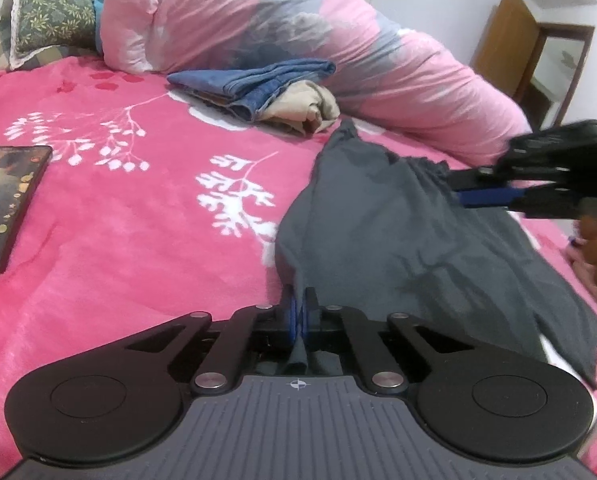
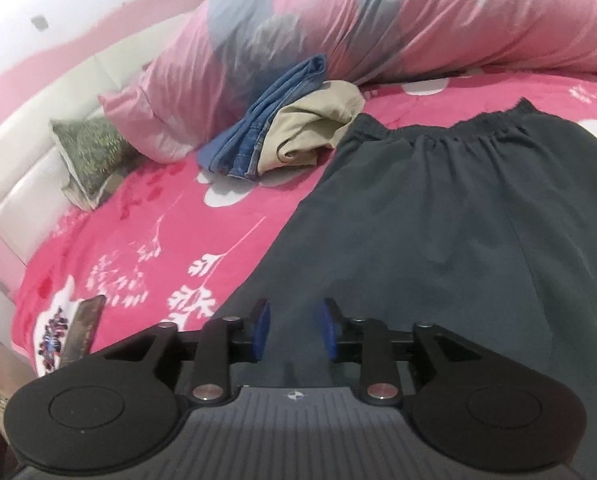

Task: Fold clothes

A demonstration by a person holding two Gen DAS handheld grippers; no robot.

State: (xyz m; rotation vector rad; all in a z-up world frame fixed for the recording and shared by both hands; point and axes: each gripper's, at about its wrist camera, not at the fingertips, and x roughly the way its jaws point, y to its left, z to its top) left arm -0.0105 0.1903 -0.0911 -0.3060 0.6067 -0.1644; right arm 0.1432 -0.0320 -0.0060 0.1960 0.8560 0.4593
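— Where's the dark grey soft-fabric garment (image 1: 382,232)?

— Spread on the bright pink floral fleece blanket (image 1: 138,208), just this side of the folded blue denim jeans (image 1: 254,84) and folded beige cloth (image 1: 306,108) (those two touch).

— The left gripper (image 1: 299,312)?

— Pinched tight on the garment's edge.

— And the right gripper (image 2: 293,330)?

— Jaws parted, grey fabric between the blue pads, not clamped.

— Anything else?

— A black phone (image 1: 6,204), well left of the garment.

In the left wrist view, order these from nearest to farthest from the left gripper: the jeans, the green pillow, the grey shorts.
1. Grey shorts, pinched in the left gripper jaws.
2. Jeans, folded mid-bed, ahead.
3. Green pillow, far left corner at the headboard.
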